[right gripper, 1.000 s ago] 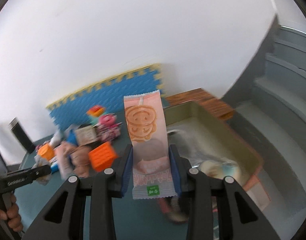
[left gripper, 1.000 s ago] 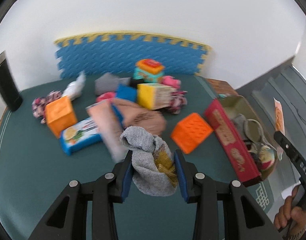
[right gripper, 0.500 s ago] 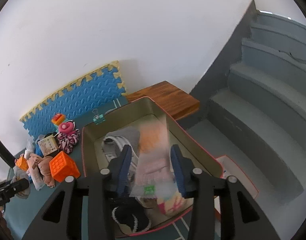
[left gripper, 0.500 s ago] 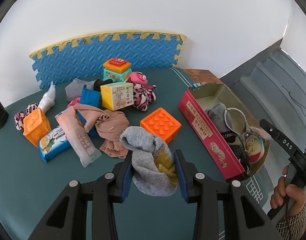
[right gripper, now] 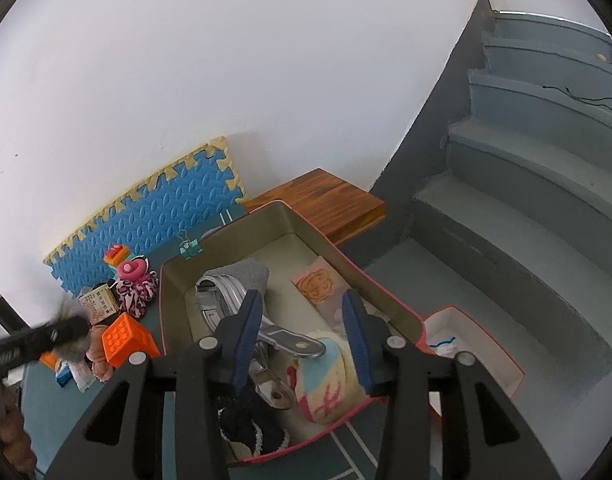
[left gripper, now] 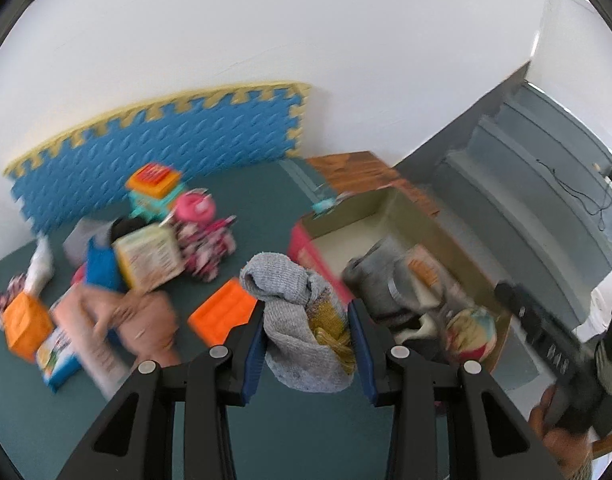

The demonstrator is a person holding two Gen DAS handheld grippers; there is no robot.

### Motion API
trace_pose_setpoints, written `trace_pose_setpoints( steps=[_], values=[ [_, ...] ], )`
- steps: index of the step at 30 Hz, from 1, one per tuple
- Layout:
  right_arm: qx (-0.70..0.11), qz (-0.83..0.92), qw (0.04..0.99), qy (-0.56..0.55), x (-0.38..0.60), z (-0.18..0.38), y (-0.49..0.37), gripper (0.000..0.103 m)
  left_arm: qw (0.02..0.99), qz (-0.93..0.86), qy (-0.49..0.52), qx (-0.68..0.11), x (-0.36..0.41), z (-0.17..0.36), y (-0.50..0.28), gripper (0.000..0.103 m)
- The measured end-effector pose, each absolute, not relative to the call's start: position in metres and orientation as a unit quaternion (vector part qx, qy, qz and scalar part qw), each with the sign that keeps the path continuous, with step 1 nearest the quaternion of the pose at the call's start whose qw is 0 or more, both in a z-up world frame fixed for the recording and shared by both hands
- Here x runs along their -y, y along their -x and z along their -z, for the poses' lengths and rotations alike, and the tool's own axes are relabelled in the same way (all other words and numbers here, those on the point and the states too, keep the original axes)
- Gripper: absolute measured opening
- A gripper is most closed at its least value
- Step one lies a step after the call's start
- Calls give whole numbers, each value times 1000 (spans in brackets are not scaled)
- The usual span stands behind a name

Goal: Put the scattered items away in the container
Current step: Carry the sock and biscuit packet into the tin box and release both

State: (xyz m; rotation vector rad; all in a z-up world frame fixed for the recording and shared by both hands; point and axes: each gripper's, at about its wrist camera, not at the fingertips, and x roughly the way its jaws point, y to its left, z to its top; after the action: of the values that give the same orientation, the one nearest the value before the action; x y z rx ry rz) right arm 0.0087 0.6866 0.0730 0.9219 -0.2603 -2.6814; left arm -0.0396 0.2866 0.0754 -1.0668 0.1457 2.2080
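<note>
Two grippers are observed: left gripper [left gripper: 306, 340] is clamped on grey sock [left gripper: 294, 312], right gripper [right gripper: 302, 334] is parted, empty, above tin [right gripper: 178, 280]; no lettering is legible.

The tin [right gripper: 390, 304] stood open-topped, its near half crowded by tongs [right gripper: 290, 344] and socks [right gripper: 326, 384], bare floor only at the far end beside the wrapper [right gripper: 322, 288].
</note>
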Motion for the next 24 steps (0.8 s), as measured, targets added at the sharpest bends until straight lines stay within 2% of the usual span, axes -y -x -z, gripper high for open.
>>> trace_pose_setpoints(
  steps=[10,13,14,15,17,24],
  values=[
    [87,927,152,-331,-686,-62,-5,45,370,-828,417,-58,-352,-68,72,41],
    [88,925,152,-337,-686,-57,-2,45,368,-822,430,-59,-360,-63,82,44],
    [86,925,152,-337,-686,-56,-2,45,365,-821,435,-56,-360,-61,83,46],
    [85,925,151,-337,-685,-56,-1,45,363,-820,439,-52,-359,-59,85,62],
    [81,926,149,-337,-684,-54,0,45,358,-822,441,-41,-354,-56,87,74],
    [68,926,154,-338,-675,-53,1,45,339,-826,451,-15,-330,-52,93,74]
  ],
)
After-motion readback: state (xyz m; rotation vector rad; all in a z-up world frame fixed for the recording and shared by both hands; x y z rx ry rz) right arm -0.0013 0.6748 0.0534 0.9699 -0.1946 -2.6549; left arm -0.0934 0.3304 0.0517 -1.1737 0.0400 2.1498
